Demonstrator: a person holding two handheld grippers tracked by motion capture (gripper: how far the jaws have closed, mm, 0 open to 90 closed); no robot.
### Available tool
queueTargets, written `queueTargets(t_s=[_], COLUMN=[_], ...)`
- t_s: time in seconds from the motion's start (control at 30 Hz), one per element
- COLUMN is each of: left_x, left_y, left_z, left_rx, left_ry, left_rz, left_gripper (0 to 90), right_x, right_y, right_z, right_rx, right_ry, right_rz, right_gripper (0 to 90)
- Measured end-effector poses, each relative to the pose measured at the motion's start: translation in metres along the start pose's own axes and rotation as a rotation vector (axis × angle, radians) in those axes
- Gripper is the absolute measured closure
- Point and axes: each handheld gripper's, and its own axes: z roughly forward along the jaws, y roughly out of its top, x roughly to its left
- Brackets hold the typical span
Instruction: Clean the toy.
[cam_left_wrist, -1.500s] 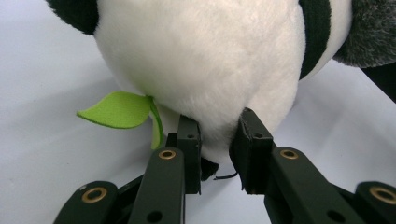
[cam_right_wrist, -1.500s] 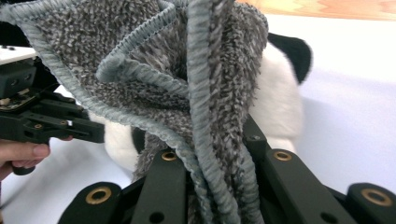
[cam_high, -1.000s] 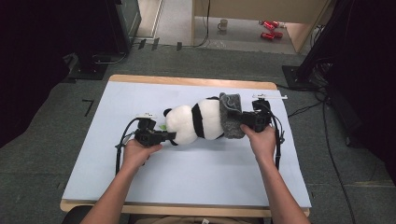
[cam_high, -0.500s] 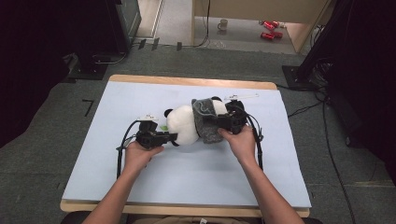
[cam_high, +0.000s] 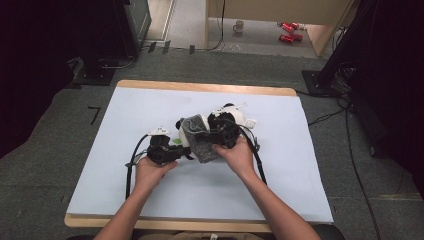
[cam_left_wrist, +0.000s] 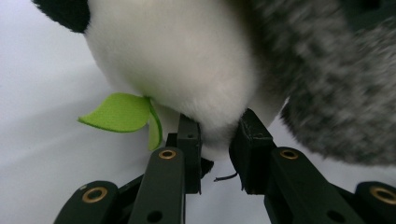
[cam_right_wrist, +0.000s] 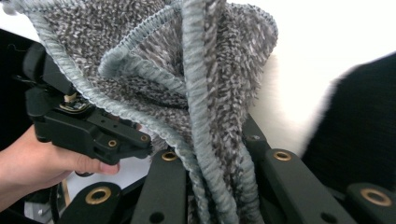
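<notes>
I find the panda plush (cam_high: 227, 116) lying near the middle of the white surface (cam_high: 310, 175), with a grey knitted garment (cam_high: 197, 137) bunched over its left half, toward nine o'clock of the body. In the right gripper view the garment's ribbed edge (cam_right_wrist: 205, 154) is folded thick between the jaws, so the right gripper (cam_high: 223, 136) is clamped on the knit. The left gripper (cam_high: 170, 150), at eight o'clock of the toy, pinches a tuft of white plush (cam_left_wrist: 215, 140) just beside the green felt leaf (cam_left_wrist: 119, 112); its jaws stand narrow with fur between them.

My judgement: the step in hand is drawing the garment along the body. To do it well I would keep the left grip anchored low and steady, pull the knit level toward nine o'clock, and keep the hem spread, not bundled, so it does not snag on a limb or roll the toy.

Against the earlier frames, the garment has travelled from the toy's three o'clock end across to its nine o'clock side, the right hand has come with it, and the dark limbs at three o'clock now lie uncovered. The left hand has barely shifted.
</notes>
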Motion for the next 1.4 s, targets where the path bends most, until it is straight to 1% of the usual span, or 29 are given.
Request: queueTargets(t_s=[0.07, 0.17, 0.33, 0.43, 0.47, 0.6, 0.7, 0.8, 0.93, 1.07, 1.17, 1.2, 1.27, 1.33, 1.4], left_x=[-0.001, 0.0, 0.003, 0.007, 0.008, 0.011, 0.012, 0.014, 0.016, 0.019, 0.022, 0.023, 0.025, 0.024, 0.025], left_y=[-0.001, -0.002, -0.003, -0.003, -0.003, -0.002, -0.001, 0.0, 0.002, 0.004, 0.006, 0.007, 0.009, 0.01, 0.011], left_z=[-0.001, -0.002, -0.003, -0.003, -0.003, -0.003, -0.002, -0.001, -0.001, -0.001, 0.0, 0.0, 0.0, 0.0, 0.0], left_rx=[0.012, 0.015, 0.018, 0.023, 0.023, 0.02, 0.013, 0.005, 0.002, -0.002, -0.007, -0.005, -0.004, -0.005, -0.001], left_ry=[0.007, 0.001, -0.002, -0.003, -0.006, -0.013, -0.019, -0.024, -0.03, -0.031, -0.028, -0.022, -0.022, -0.013, -0.005], left_rz=[-0.007, -0.019, -0.016, -0.024, -0.027, -0.03, -0.026, -0.027, -0.027, -0.029, -0.031, -0.026, -0.03, -0.02, -0.008], left_gripper=[75.1, 76.0, 78.6, 80.0, 80.3, 81.4, 81.6, 81.6, 81.6, 81.7, 82.0, 82.1, 82.3, 82.4, 82.4], right_x=[0.002, 0.0, -0.006, -0.009, -0.01, -0.023, -0.036, -0.045, -0.059, -0.07, -0.078, -0.08, -0.086, -0.093, -0.097], right_y=[0.0, 0.0, 0.003, 0.004, 0.004, 0.006, 0.007, 0.008, 0.007, 0.003, 0.0, -0.001, -0.004, -0.008, -0.012], right_z=[0.005, 0.009, 0.006, 0.002, -0.001, -0.016, -0.03, -0.043, -0.06, -0.071, -0.079, -0.082, -0.086, -0.09, -0.091], right_rx=[0.011, 0.018, 0.025, 0.022, 0.022, -0.005, -0.036, -0.061, -0.096, -0.127, -0.144, -0.146, -0.154, -0.162, -0.164], right_ry=[0.004, -0.004, -0.016, -0.047, -0.057, -0.094, -0.1, -0.121, -0.134, -0.156, -0.167, -0.173, -0.188, -0.186, -0.195], right_rz=[-0.002, -0.019, -0.028, -0.038, -0.033, -0.002, 0.044, 0.061, 0.097, 0.125, 0.144, 0.153, 0.17, 0.194, 0.203], right_gripper=[77.5, 77.4, 77.4, 77.4, 77.4, 77.4, 77.7, 77.7, 77.7, 77.5, 77.4, 77.3, 77.0, 76.8, 77.0])
